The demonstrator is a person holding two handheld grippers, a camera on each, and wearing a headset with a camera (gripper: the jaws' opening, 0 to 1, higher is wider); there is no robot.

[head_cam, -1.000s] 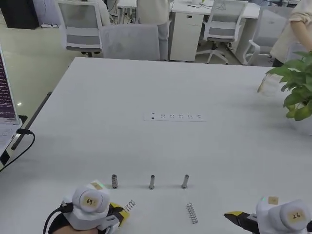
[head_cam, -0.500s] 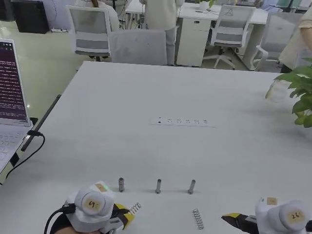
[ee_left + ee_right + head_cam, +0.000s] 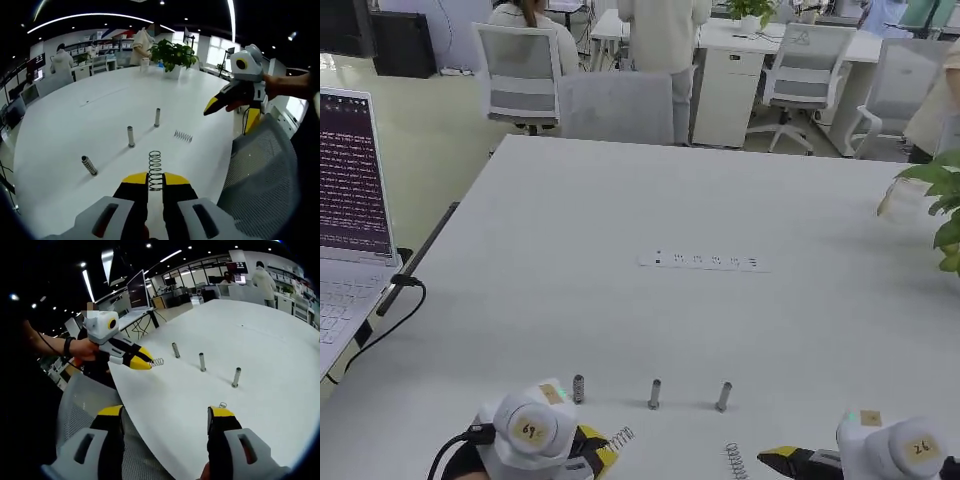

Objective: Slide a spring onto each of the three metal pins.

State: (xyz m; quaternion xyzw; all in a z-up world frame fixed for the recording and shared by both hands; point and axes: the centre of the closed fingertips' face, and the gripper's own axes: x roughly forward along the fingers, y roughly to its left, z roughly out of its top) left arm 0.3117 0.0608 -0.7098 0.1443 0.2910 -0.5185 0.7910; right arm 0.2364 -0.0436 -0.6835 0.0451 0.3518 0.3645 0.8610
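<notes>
A spring [image 3: 155, 167] is pinched in the jaws of the left gripper [image 3: 155, 180], near the three pins [image 3: 130, 136]; one end pin [image 3: 89, 165] is already sleeved. The right gripper [image 3: 165, 412] is held spread, and a second spring [image 3: 736, 460] is seen lying on the table [image 3: 720, 200] just beside its tips.

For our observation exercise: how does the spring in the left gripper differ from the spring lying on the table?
The held spring is clamped by one end in the left gripper's shut jaws, jutting out ahead; the loose spring lies flat on the table, untouched. The held spring sits toward the leftmost pin, the loose spring near the rightmost pin. Both are metal coils, neither on a pin.
</notes>
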